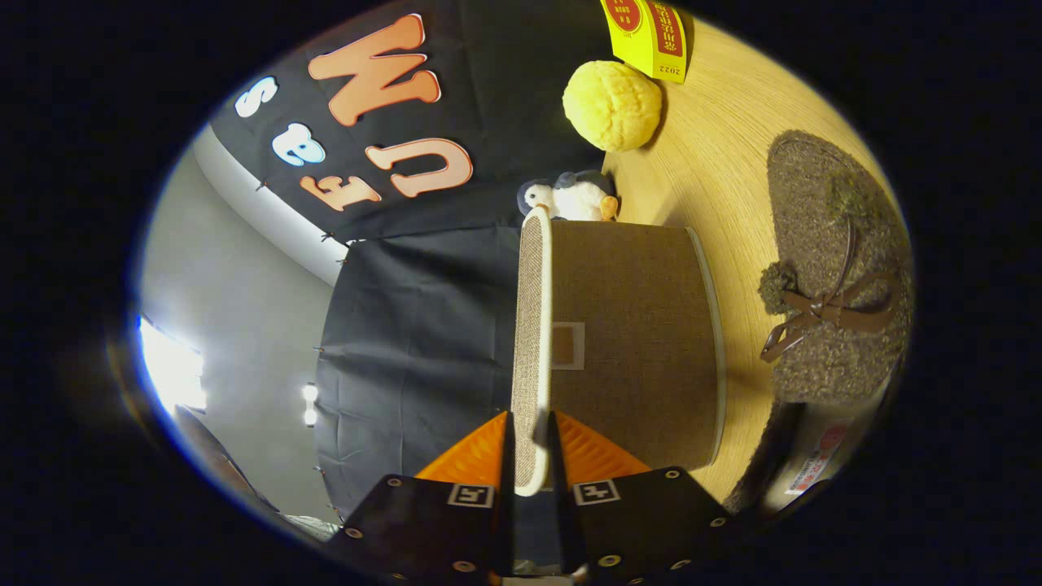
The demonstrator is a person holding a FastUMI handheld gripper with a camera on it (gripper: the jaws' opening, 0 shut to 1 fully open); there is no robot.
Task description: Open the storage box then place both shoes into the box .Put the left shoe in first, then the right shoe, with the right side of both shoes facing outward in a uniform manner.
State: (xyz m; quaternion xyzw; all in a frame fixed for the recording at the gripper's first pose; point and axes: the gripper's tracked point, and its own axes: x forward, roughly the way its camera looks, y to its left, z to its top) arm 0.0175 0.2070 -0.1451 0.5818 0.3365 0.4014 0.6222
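A: Where does the gripper view sit?

B: On the gripper (531,456), looking forward along its two fingers. Rolled on its side: the wooden table (716,155) stands as a wall along one side.

A: How near?

B: Very near. The storage box (631,342) begins right at the fingers, its lid edge (533,342) running between them. Beyond the box, the booth's cloth wall (407,342).

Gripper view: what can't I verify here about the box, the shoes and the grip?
- Storage box inside: hidden by its own fabric wall and the lid seen edge-on.
- Brown shoe: heel end cut off by the view's edge; a second shoe below it shows just a dark sliver.
- Hand-held gripper: fingers flank the lid's rim; actual pad contact can't be confirmed.
- Plush toy: partly hidden behind the box.
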